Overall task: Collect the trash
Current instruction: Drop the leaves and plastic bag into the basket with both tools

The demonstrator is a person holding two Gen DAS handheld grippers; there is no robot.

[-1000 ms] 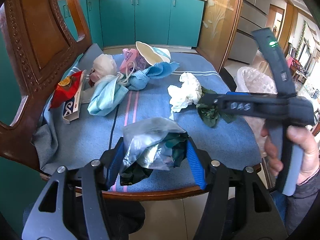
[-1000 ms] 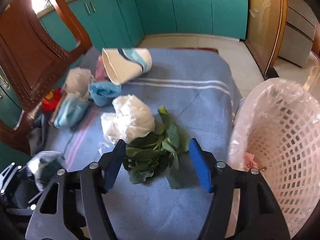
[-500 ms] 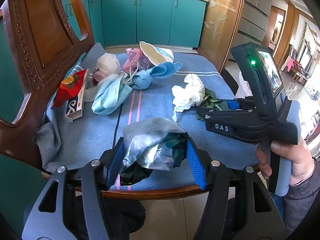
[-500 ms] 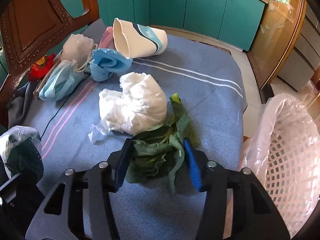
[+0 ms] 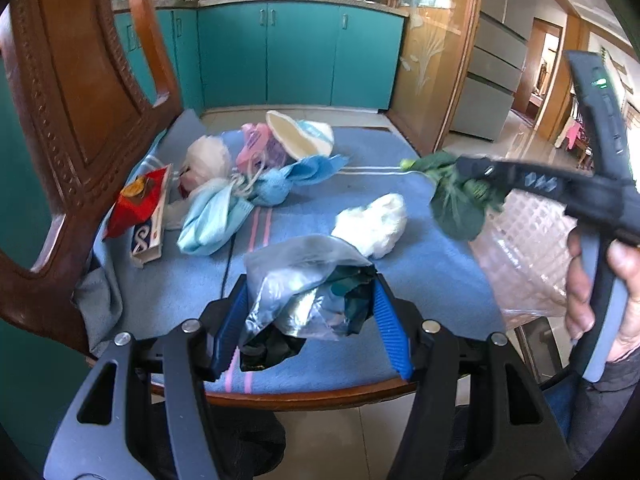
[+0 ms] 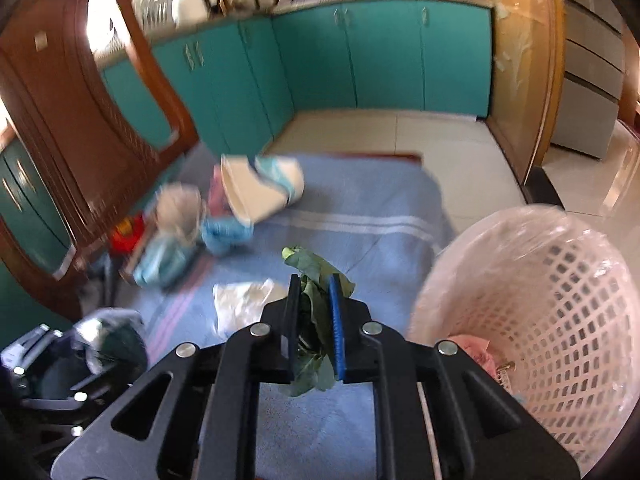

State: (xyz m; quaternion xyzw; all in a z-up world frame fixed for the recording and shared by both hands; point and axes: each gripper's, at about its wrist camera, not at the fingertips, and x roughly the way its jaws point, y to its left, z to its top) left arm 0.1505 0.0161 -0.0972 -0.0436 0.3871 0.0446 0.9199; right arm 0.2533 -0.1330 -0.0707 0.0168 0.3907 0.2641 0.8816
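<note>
My right gripper (image 6: pixel 314 300) is shut on a bunch of green leaves (image 6: pixel 312 276) and holds it lifted above the blue cloth, left of the white mesh basket (image 6: pixel 560 320). It also shows in the left wrist view (image 5: pixel 460 196). My left gripper (image 5: pixel 308 312) is closed around a crumpled clear plastic bag with dark scraps (image 5: pixel 308 288) at the chair's front edge. A white tissue wad (image 5: pixel 372 220) lies on the cloth.
At the back left of the cloth lie a paper cup (image 5: pixel 300 136), blue masks (image 5: pixel 216 216), a white mask (image 5: pixel 208 156), a pink wrapper (image 5: pixel 256 148) and a red packet (image 5: pixel 138 204). The carved chair back (image 5: pixel 80 100) rises at left.
My right gripper closed on the green leaves and lifted them off the cloth toward the basket. The left gripper has stayed in place with the bag.
</note>
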